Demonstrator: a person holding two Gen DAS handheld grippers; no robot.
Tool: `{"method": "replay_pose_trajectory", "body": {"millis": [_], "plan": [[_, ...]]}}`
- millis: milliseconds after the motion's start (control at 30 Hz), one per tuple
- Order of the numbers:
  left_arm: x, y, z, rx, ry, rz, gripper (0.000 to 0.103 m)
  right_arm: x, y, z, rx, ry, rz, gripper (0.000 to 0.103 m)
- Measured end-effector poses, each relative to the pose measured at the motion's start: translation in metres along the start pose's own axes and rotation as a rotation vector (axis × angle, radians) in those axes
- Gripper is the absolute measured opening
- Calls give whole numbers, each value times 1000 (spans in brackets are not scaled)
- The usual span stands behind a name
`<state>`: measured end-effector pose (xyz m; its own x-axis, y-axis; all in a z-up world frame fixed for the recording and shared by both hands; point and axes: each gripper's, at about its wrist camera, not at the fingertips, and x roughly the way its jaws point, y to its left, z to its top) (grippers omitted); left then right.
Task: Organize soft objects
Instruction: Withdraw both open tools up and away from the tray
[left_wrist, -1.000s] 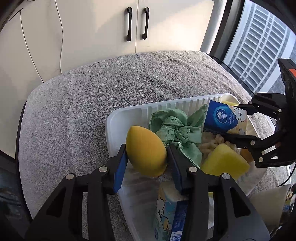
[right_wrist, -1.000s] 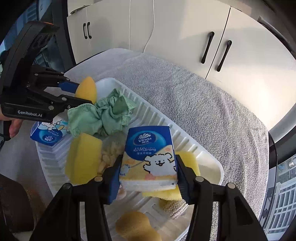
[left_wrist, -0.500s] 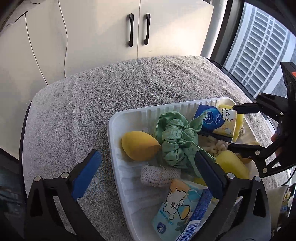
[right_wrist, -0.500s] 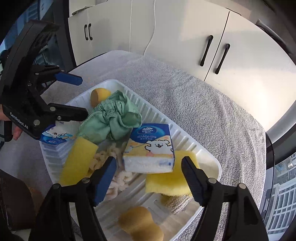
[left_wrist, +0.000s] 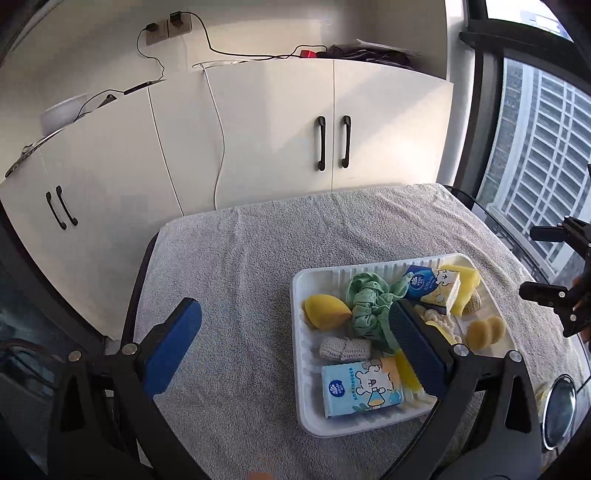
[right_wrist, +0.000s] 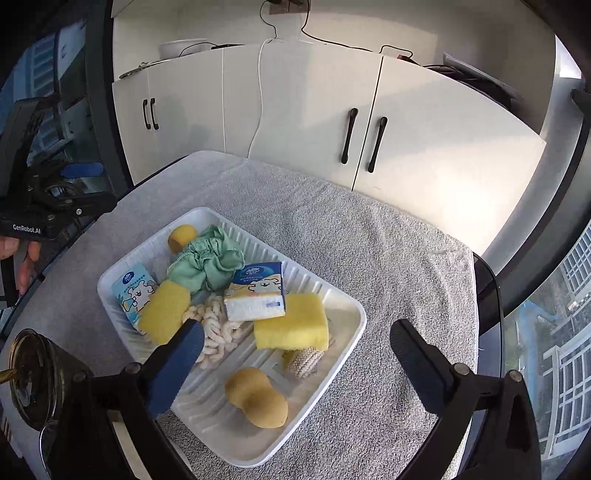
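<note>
A white ribbed tray (left_wrist: 300, 354) (right_wrist: 343, 332) on the grey towel holds soft things: a yellow egg sponge (left_wrist: 325, 316) (right_wrist: 181, 236), a green cloth (left_wrist: 369, 308) (right_wrist: 207, 264), a Vinda tissue pack (left_wrist: 432, 290) (right_wrist: 258, 293), a light blue tissue pack (left_wrist: 360, 384) (right_wrist: 133, 291), yellow sponges (right_wrist: 291, 323), a white rope toy (right_wrist: 218, 328), a tan sponge (right_wrist: 256, 397) and a knitted pad (left_wrist: 343, 349). My left gripper (left_wrist: 291, 347) is open and empty, raised above the tray's left side. My right gripper (right_wrist: 295, 362) is open and empty, raised above the tray's near end.
The grey towel (left_wrist: 240, 266) covers the round table. White cabinets (left_wrist: 295, 140) stand behind it. A window (left_wrist: 535, 147) is on the right. A dark round cup (right_wrist: 33, 384) stands by the table's near left edge in the right wrist view.
Both grippers opened and let go: the egg sponge and the Vinda pack now lie in the tray. Both grippers then pulled up and back from the tray.
</note>
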<state>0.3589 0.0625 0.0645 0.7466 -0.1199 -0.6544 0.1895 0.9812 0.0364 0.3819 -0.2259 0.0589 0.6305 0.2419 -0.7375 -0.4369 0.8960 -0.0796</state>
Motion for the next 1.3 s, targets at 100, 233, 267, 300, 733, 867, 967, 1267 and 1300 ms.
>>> {"method": "replay_pose_trajectory", "body": {"millis": [100,233,267,300,733,867,967,1267,1300], "plan": [[-38,-7,-12,-16,-38,29,103,-35,-5,-10,59,-46,-57,103],[-90,-21,-36,-62,-96,8,103,-87,2,-32,129,-104,-96,103],[-102,-26,-43,-68,-109,5,103,-97,7,-39,137,-116,-101,103],[-112,-31,-50,-78,-118,5,103,-109,14,-47,142,-129,-103,103],[-184,-95,-156,-147,-21,101,103,-186,113,-152,252,-129,-149,103],[-189,-106,-181,-173,11,47,103,-188,138,-173,261,-119,-164,103],[-191,-114,-192,-179,29,20,103,-188,151,-182,253,-122,-196,103],[-196,-123,-195,-155,10,103,103,-182,156,-197,290,-100,-242,103],[-195,-122,-194,-152,8,122,103,-183,155,-199,297,-100,-246,103]]}}
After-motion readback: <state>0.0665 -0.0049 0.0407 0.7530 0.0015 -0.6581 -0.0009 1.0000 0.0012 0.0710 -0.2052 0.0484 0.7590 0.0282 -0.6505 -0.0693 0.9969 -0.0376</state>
